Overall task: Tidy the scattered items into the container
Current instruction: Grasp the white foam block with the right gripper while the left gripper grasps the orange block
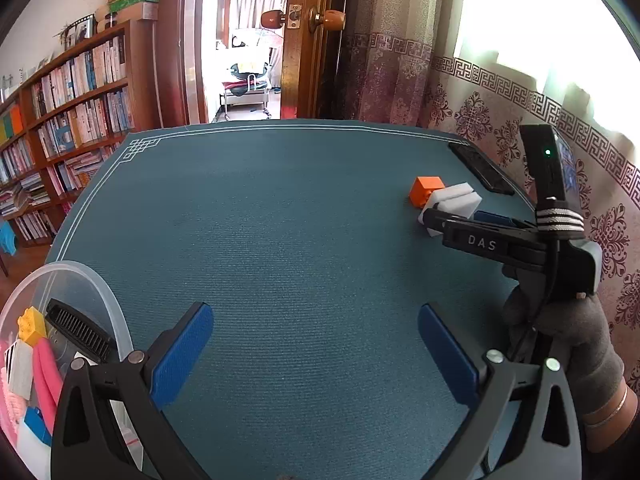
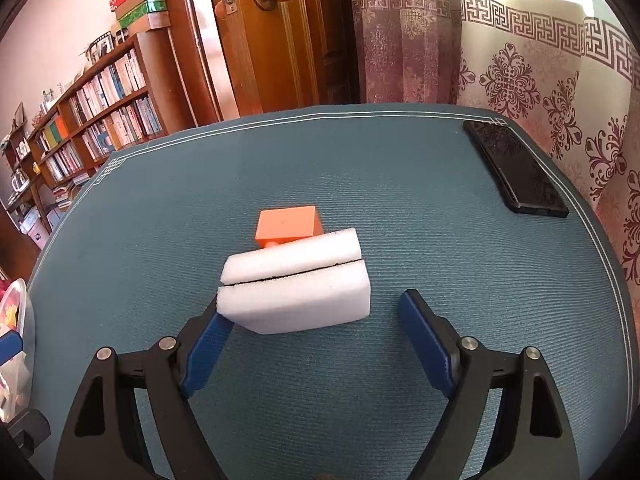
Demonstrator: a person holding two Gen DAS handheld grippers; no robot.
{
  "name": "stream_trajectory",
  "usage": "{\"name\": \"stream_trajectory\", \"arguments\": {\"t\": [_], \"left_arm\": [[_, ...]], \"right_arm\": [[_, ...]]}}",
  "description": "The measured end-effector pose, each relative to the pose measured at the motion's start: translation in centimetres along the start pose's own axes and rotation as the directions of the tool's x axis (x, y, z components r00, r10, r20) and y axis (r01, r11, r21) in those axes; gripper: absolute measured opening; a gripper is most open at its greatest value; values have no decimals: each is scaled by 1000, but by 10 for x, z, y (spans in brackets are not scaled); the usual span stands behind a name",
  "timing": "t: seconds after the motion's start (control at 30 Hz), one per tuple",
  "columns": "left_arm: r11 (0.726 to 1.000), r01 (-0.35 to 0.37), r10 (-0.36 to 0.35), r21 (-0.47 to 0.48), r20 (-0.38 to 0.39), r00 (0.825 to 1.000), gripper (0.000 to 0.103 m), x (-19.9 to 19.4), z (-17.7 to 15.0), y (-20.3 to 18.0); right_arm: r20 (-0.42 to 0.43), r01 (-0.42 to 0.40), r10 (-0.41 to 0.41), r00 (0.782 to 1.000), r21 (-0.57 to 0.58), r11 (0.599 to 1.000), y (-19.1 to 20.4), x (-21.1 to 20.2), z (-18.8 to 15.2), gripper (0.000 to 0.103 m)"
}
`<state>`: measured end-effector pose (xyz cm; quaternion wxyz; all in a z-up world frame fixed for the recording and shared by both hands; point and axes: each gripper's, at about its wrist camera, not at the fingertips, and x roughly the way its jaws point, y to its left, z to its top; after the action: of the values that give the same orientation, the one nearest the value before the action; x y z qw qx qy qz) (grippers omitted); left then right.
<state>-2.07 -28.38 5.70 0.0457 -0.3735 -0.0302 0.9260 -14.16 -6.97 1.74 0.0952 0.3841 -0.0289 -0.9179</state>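
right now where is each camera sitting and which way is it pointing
Left wrist: rides the left gripper, open low over the blue mat, facing the doorway; clear container at left, right gripper and gloved hand at right.
Right wrist: rides the right gripper, open, close behind the white sponge, with the orange block beyond it; only its fingers show.
Shared: sponge, block, black phone, mat, bookshelf.
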Motion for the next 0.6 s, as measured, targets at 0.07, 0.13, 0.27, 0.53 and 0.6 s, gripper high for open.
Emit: {"name": "stream_trajectory", "arguments": {"t": [0.07,0.13,0.27,0.53,0.6], "left_arm": [[1000,1,-1,-2,-5,1000,103,5,4,-1],[1000,3,-3,-15,-17,1000,103,11,8,-3],[998,30,-32,-47,-35,999,103,26,19,-7],[999,30,-31,-30,-33,999,100,55,42,-31],[999,30,-31,-23,-43,999,98,63,45,-37]], "right_arm": [[9,-36,36,999,12,999,-3,-2,-1,68],[12,-50,50,999,10,999,-3,-3,-1,64],[15,-67,67,998,17,998,-6,-7,-2,63],[71,-45,34,997,161,986,-52,-23,12,63],[82,-41,26,996,192,980,-62,-24,15,63]]}}
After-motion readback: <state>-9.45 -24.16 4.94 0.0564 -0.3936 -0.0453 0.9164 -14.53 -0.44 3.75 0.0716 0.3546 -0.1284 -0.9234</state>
